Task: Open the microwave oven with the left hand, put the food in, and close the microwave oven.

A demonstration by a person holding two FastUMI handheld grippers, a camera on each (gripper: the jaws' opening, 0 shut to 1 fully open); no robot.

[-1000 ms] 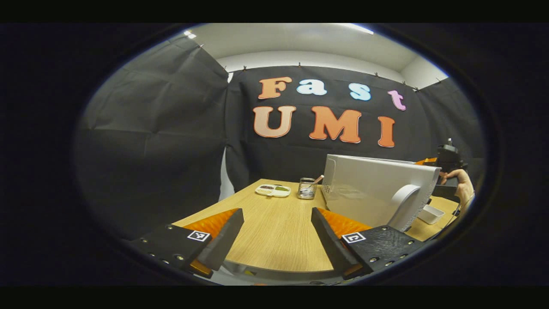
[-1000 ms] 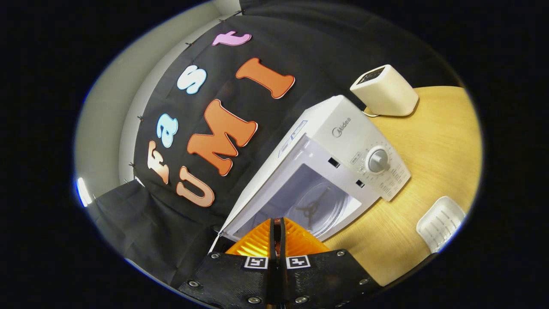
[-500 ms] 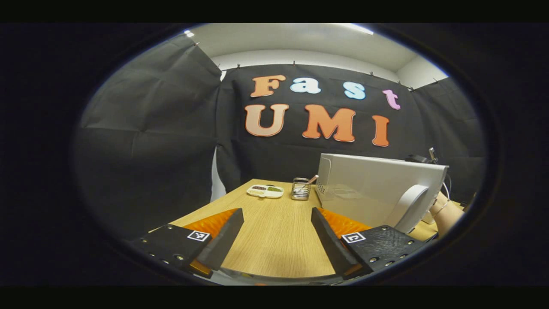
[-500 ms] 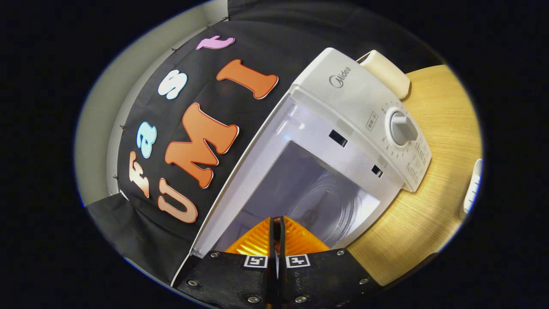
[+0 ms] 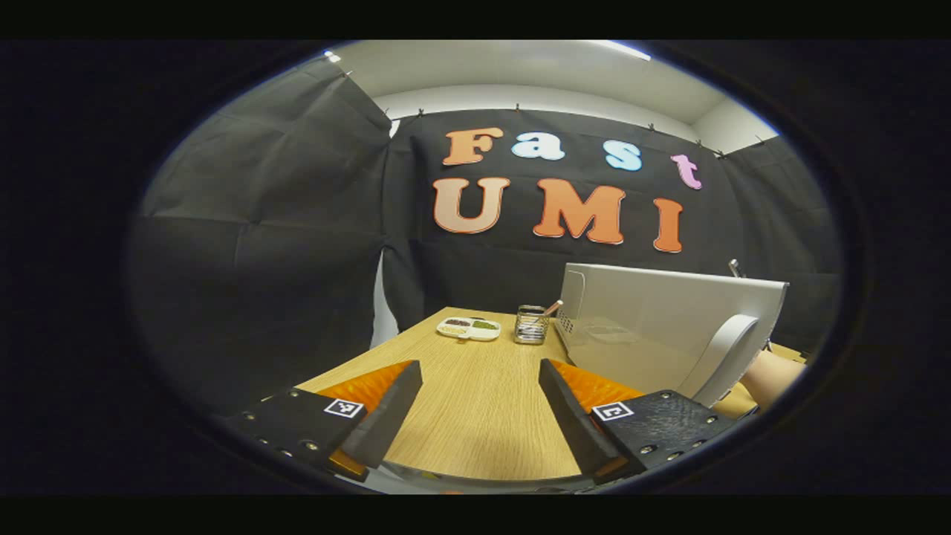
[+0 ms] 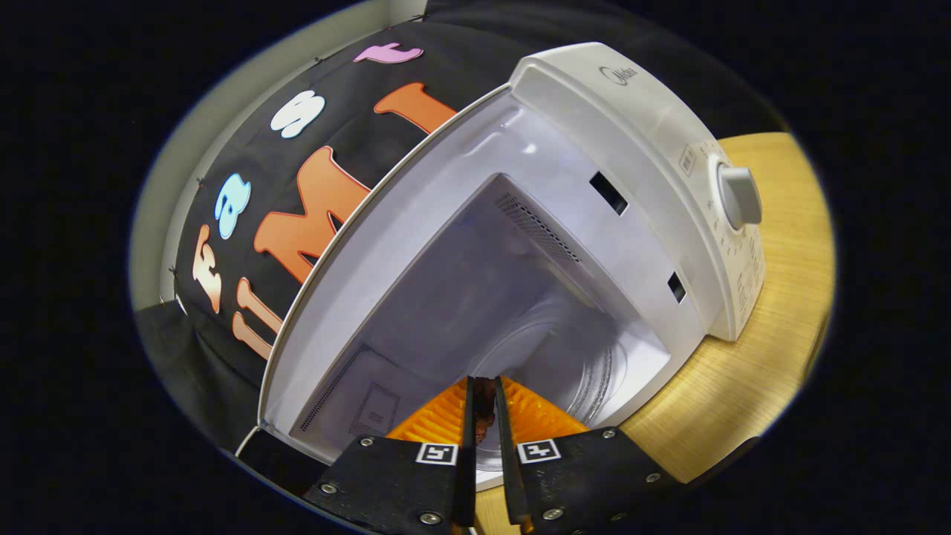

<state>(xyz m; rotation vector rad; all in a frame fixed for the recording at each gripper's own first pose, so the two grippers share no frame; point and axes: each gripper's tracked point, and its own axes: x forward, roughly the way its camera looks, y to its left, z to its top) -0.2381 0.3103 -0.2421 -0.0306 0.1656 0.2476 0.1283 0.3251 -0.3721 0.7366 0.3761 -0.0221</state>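
Wooden table [image 5: 475,416], black-draped booth, microwave [image 6: 631,148] door open.
I hold the left gripper [image 5: 479,405] wide; the right gripper [image 6: 483,416] pinches dark food [image 6: 484,412].

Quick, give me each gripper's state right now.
Left gripper: open, holding nothing, above the table.
Right gripper: nearly closed on a small dark piece of food, at the open microwave.

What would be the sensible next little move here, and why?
Probably carry the right gripper a bit deeper and lower, then let go. Its fingers pinch a small dark piece of food at the mouth of the open microwave, just above the glass turntable. The left gripper waits open.
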